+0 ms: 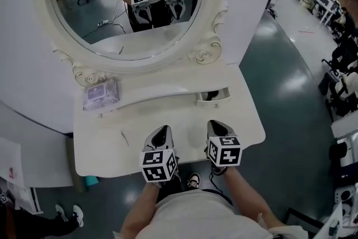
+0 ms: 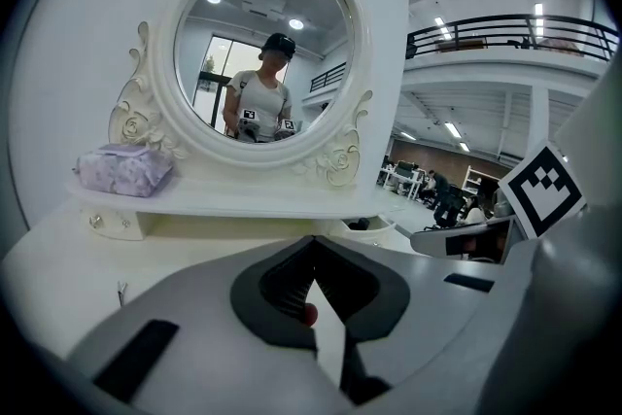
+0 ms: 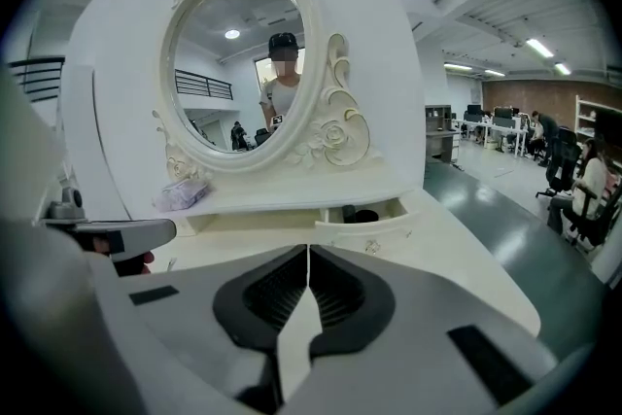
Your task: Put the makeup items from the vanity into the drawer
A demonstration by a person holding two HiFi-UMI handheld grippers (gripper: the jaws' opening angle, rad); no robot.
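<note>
The white vanity [image 1: 112, 148] has a small drawer [image 1: 213, 102] standing open at the right under the shelf, with dark items [image 3: 362, 215] inside. My left gripper [image 1: 163, 129] and right gripper [image 1: 215, 123] hover side by side over the tabletop's front edge, both pointing at the mirror. The left gripper [image 2: 313, 279] has its jaws together; a small red spot [image 2: 308, 313] shows just behind the tips and I cannot tell what it is. The right gripper [image 3: 308, 253] is shut with nothing between its jaws. The drawer [image 3: 364, 226] lies ahead of it, slightly right.
A purple tissue pack [image 1: 102, 93] lies on the shelf's left end. A thin pin-like item [image 1: 124, 137] rests on the tabletop at the left front. The oval mirror [image 1: 120, 3] reflects the person and both grippers. Office desks and chairs [image 1: 335, 64] stand to the right.
</note>
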